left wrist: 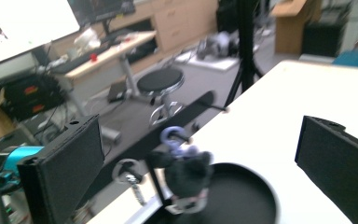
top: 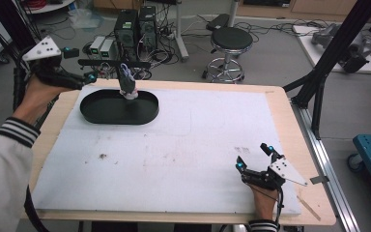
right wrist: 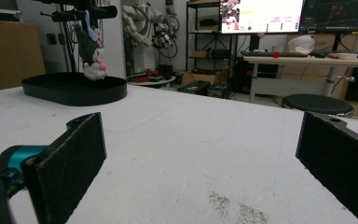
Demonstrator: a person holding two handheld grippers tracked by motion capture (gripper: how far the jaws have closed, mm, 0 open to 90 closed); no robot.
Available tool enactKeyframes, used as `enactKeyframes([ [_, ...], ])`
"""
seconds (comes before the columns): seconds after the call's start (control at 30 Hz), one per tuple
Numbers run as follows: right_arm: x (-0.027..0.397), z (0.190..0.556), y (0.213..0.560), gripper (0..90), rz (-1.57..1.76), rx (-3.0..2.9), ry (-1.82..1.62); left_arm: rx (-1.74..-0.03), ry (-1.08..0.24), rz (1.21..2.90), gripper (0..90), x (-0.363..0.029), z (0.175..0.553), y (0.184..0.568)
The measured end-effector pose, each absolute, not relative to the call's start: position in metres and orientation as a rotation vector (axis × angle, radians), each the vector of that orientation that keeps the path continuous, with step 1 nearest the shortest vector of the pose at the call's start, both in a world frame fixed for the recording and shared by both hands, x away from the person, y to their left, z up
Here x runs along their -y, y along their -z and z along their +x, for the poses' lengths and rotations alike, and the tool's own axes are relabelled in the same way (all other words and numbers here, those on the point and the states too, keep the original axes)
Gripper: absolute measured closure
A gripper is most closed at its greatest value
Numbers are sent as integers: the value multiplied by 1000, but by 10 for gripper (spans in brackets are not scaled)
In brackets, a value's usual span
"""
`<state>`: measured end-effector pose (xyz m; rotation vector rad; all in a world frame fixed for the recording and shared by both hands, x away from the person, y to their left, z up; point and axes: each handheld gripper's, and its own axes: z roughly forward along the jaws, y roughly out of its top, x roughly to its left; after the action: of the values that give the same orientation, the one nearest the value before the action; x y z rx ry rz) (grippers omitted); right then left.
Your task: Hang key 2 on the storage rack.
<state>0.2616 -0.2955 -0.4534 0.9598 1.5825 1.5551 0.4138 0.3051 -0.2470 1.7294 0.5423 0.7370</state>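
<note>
Both tongs gaping and empty over a bare white tabletop (top: 174, 159).
Left tongs (left wrist: 196, 154) face a black tray (top: 121, 115) under a hanging plush keychain (top: 128, 87); right tongs (top: 254, 158) well apart.

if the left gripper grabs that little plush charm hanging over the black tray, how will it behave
The plush charm looks soft and small, so it would probably squash between the pads and weigh little. It hangs by a loop from the black stand bar, so a push would likely set it swinging rather than sliding, above the black tray.
</note>
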Motion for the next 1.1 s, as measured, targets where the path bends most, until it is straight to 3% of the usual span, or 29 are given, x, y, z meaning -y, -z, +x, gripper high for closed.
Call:
enactKeyframes([
  [0.17, 295, 262, 453, 7, 960, -1583, -1554, -514, -720, 1619, 17, -309, 370, 268],
  [0.47, 296, 261, 453, 8, 968, -1584, -1560, -494, -739, 1511, 17, -311, 297, 340],
  [1.1, 295, 261, 453, 7, 959, -1581, -1558, -619, -628, 1462, 17, -292, 275, 445],
])
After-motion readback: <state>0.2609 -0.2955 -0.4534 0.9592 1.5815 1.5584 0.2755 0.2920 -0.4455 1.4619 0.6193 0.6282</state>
